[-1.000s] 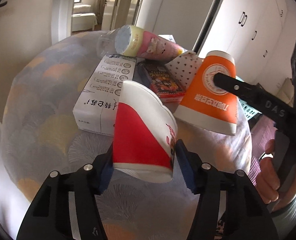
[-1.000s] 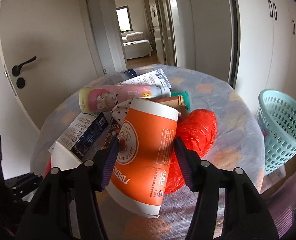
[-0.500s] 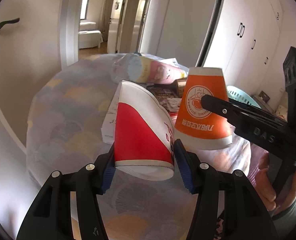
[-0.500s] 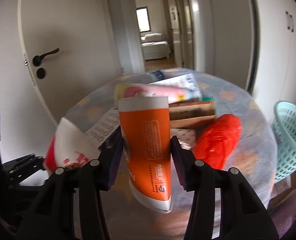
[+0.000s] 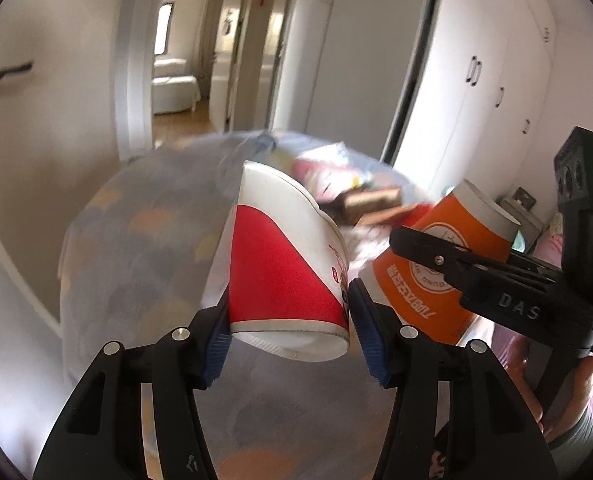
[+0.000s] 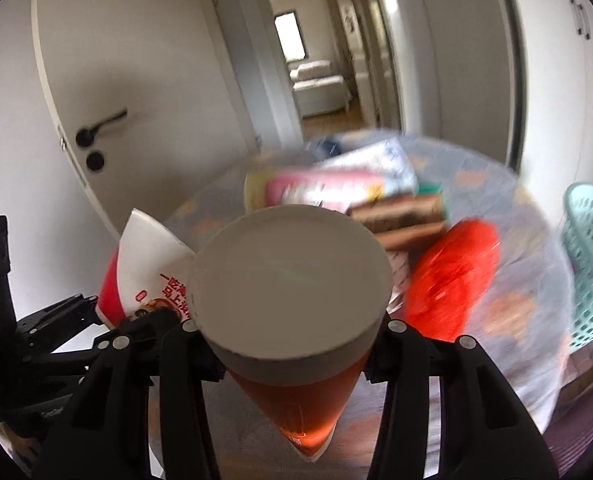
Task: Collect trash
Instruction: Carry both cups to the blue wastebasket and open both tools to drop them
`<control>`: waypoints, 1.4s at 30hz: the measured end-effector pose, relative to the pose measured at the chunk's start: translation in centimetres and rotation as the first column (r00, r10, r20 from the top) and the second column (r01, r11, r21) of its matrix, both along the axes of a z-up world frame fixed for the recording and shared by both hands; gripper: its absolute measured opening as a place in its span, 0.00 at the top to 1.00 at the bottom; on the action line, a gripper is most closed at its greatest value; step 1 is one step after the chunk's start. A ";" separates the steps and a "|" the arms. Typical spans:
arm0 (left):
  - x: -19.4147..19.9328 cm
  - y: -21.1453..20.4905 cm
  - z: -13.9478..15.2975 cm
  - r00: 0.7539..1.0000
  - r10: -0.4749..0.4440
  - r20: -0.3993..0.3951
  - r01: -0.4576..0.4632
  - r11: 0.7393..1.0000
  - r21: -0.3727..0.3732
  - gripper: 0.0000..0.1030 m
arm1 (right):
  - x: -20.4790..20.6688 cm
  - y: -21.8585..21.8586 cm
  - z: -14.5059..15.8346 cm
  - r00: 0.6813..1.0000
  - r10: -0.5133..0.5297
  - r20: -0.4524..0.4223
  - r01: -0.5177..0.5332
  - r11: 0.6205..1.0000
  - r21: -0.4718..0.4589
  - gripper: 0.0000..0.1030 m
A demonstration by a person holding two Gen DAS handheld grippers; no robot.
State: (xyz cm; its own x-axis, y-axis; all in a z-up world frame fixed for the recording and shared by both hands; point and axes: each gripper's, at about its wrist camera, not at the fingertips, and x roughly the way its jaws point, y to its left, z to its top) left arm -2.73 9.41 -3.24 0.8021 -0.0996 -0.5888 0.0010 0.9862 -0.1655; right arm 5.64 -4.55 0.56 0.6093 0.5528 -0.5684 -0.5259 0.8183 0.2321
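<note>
Both tongs have lifted their catch off the surface (image 5: pixel 144 240): left tongs (image 5: pixel 288 332) pinching the red-and-white paper cup (image 5: pixel 280 276), right tongs (image 6: pixel 292 344), just tightened, pinching the orange paper cup (image 6: pixel 296 412); next, the teal basket (image 6: pixel 592 264).

Right tool (image 6: pixel 292 344), jaws just closing, clamps orange cup (image 6: pixel 296 400) above table (image 6: pixel 496 320).
</note>
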 end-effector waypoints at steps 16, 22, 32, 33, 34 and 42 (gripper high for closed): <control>15.0 -16.0 7.8 0.933 -0.359 0.042 0.357 0.933 0.043 0.48 | 11.4 -22.9 3.4 0.790 -0.612 0.025 0.612 0.791 0.010 0.58; 22.7 -25.1 6.8 0.883 -0.469 -0.020 0.469 0.881 0.058 0.48 | 16.6 -30.6 0.1 0.686 -0.721 -0.091 0.725 0.689 0.005 0.58; 32.7 -34.0 -1.5 0.832 -0.507 -0.225 0.519 0.855 -0.008 0.48 | 20.2 -37.6 -4.7 0.586 -0.785 -0.201 0.789 0.609 -0.081 0.55; 32.9 -34.5 -1.9 0.828 -0.512 -0.228 0.523 0.852 -0.015 0.47 | 20.2 -38.1 -5.1 0.583 -0.787 -0.201 0.791 0.606 -0.083 0.55; 33.3 -34.6 -2.3 0.825 -0.515 -0.232 0.524 0.851 -0.023 0.46 | 20.4 -38.3 -4.9 0.581 -0.789 -0.200 0.792 0.605 -0.084 0.50; 31.8 -33.2 -0.8 0.839 -0.513 -0.179 0.516 0.856 -0.034 0.33 | 18.5 -38.1 -2.6 0.584 -0.797 -0.153 0.799 0.598 -0.068 0.39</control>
State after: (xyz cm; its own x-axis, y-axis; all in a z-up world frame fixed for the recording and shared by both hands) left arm 29.04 -23.77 -4.06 0.5212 -0.4596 -0.7191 0.4815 0.8540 -0.1969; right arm 24.18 -42.68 -2.09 0.7148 -0.1084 -0.6909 0.3800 0.8895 0.2537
